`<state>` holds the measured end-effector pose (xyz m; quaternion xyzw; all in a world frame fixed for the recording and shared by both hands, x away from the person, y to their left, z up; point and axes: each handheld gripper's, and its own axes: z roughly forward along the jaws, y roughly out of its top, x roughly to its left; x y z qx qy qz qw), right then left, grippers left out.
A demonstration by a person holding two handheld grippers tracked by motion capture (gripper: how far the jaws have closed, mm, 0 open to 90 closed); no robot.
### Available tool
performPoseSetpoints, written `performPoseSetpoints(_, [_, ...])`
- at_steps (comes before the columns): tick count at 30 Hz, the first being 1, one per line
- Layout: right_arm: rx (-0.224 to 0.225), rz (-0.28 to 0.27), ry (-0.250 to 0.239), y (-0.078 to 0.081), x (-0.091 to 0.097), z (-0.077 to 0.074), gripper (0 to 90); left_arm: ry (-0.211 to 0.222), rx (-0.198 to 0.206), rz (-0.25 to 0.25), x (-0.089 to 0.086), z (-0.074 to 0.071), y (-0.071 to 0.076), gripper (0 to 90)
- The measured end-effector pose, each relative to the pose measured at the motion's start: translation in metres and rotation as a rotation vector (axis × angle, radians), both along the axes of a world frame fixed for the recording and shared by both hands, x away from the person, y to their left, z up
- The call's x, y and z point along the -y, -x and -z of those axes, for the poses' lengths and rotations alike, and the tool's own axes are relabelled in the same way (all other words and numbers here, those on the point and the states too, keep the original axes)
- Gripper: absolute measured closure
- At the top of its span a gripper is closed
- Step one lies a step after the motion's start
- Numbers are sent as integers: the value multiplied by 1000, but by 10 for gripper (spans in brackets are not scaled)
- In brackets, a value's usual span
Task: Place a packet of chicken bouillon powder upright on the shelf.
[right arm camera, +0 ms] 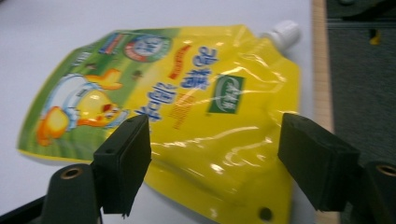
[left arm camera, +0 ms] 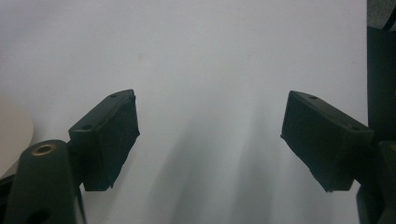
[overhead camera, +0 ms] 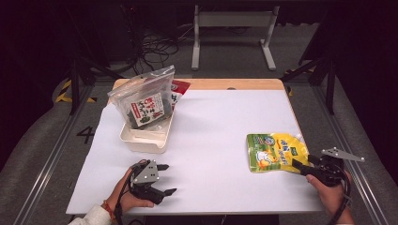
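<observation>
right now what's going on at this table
A person holds tongs in each hand. The right tongs sit open around the lower edge of a yellow spouted pouch lying flat near the table's right edge; the pads do not press on it yet. The left tongs rest open over bare white tabletop. A cream bin at the far left holds a clear bag of dark snacks.

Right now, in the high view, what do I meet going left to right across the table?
Left gripper → white bin with the seaweed bag standing in it → yellow spouted pouch → right gripper.
</observation>
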<state>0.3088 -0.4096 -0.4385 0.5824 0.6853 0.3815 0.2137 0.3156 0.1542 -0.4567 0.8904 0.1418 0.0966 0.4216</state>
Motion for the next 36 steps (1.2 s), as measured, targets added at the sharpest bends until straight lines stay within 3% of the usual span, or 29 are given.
performPoseSetpoints(1, [-27, 4, -20, 2, 4, 4, 237, 3, -2, 0, 0, 0, 0, 193])
performPoseSetpoints(6, [-51, -4, -41, 4, 5, 5, 212, -2, 2, 6, 1, -1, 0, 192])
performPoseSetpoints(8, [-50, -11, -55, 5, 6, 5, 209, -1, 1, 8, 1, 0, 0, 192])
performPoseSetpoints(11, [-46, -12, -115, 4, 10, 8, 213, -5, 0, 11, 2, 0, 0, 192])
performPoseSetpoints(17, [-34, -55, -133, -3, 6, 9, 241, -7, -1, 13, 4, 1, 0, 193])
performPoseSetpoints(18, [-36, -91, -149, -7, 2, 10, 264, -18, 0, 19, 4, 1, -1, 193])
performPoseSetpoints(20, [-38, -103, -152, -10, -2, 12, 251, -18, 0, 19, 4, 1, -1, 193])
performPoseSetpoints(31, [-55, -67, -122, -22, -15, 14, 186, -20, -11, 27, 9, 3, -2, 192])
performPoseSetpoints(33, [-70, -66, -97, -25, -17, 13, 218, -30, -9, 37, 11, 3, -2, 192])
performPoseSetpoints(36, [-74, -62, -31, -25, -18, 12, 346, -30, -11, 35, 13, 3, -2, 192])
